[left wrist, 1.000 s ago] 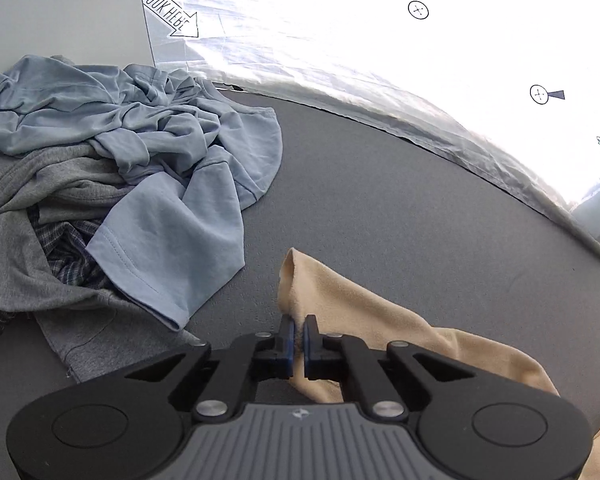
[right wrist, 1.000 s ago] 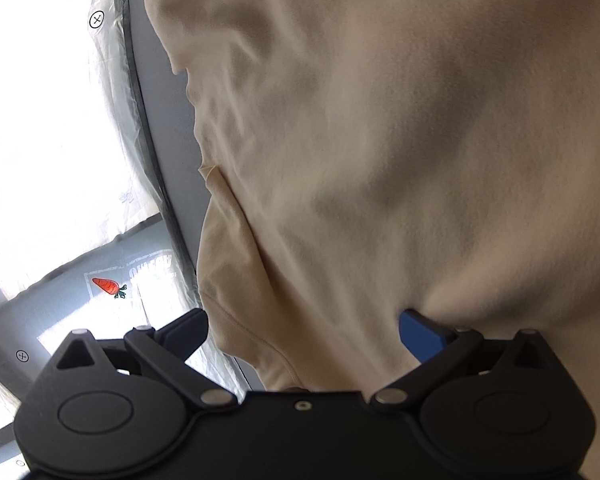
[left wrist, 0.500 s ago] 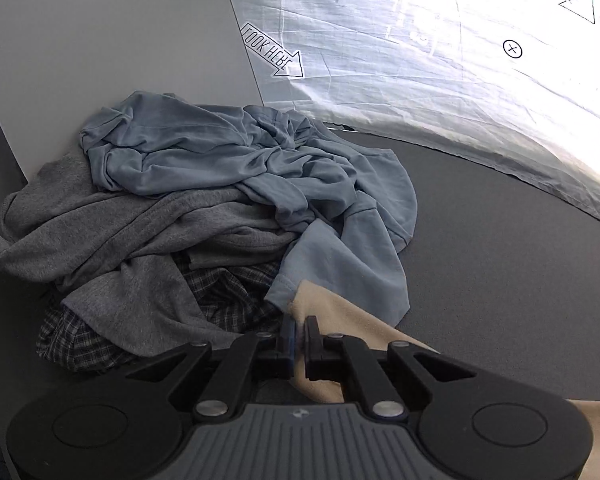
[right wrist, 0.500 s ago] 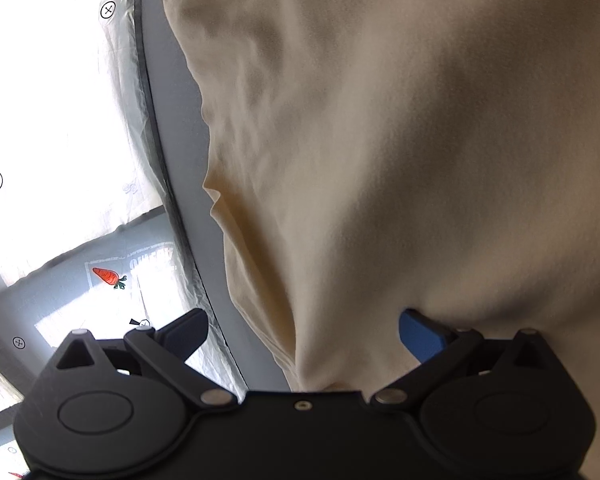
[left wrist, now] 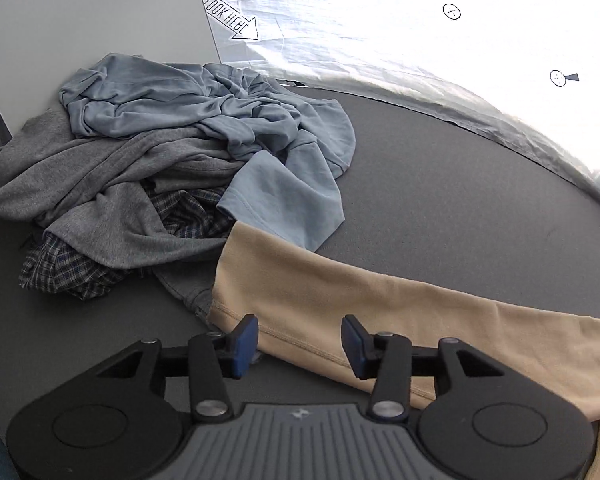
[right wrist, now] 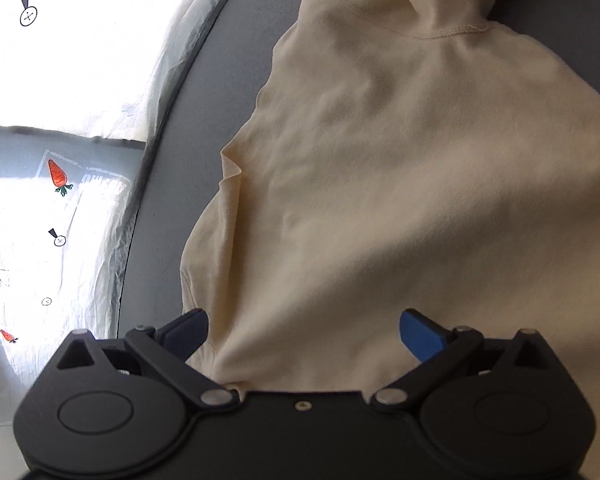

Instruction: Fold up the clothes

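a: near the left gripper, on the dark grey surface, the sleeve of the beige long-sleeved knit top now lies flat, its cuff end toward the pile at far left. a second ago the jaws were pinched shut on that cuff; now they are opening, and the cloth lies under the gap, with neither blue pad pressing on it.

b: so the sleeve has been let go?

a: i'd say so. it was drawn out leftward, then dropped, and now runs straight from the cuff off to the right, where the body of the top is.

b: and the right gripper?

a: its jaws stand wide, as they did before. the body of the top bunches up between them and against the gripper's front, but the pads do not close on it. the view has rolled since a moment ago, and more of the top's far seam shows.

b: what does that mean for the fold?

a: one sleeve is laid out, so the spreading step looks about done on this side. folding proper hasn't begun.

b: and the rest?

a: the light blue crumpled shirt, the grey knit garment and the dark checked garment sit heaped at far left, untouched. the cuff end just overlaps the pile's near edge.
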Demonstrator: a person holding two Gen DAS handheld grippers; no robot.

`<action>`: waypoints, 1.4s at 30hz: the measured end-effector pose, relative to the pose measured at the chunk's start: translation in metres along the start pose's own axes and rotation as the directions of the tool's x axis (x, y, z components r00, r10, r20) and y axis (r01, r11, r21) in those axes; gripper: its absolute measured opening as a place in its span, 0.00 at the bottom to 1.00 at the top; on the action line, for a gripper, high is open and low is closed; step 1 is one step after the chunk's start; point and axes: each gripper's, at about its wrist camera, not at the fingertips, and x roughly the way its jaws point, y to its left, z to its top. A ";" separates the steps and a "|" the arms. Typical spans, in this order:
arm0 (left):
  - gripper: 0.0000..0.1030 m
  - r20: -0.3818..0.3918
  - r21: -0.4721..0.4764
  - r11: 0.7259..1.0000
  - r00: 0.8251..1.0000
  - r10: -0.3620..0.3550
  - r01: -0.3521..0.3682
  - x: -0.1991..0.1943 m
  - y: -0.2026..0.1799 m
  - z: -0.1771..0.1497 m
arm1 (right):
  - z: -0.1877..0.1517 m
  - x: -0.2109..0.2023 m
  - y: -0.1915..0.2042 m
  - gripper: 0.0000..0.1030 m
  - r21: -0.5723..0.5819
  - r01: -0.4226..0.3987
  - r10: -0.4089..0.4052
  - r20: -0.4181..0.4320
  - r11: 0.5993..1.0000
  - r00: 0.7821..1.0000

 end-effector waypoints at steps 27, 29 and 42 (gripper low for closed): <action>0.61 -0.144 0.292 0.928 0.970 -0.196 0.231 -0.084 -0.204 -0.144 | 0.040 -0.123 -0.090 0.99 -0.507 0.533 -0.250 0.523 0.677 0.815; 0.63 -0.127 0.284 0.937 0.976 -0.175 0.205 -0.078 -0.214 -0.134 | 0.058 -0.126 -0.091 0.96 -0.501 0.549 -0.236 0.557 0.669 0.796; 0.73 -0.137 0.382 0.918 0.989 -0.056 0.105 -0.025 -0.283 -0.109 | 0.119 -0.076 -0.086 0.06 -0.617 0.658 -0.297 0.591 0.432 0.750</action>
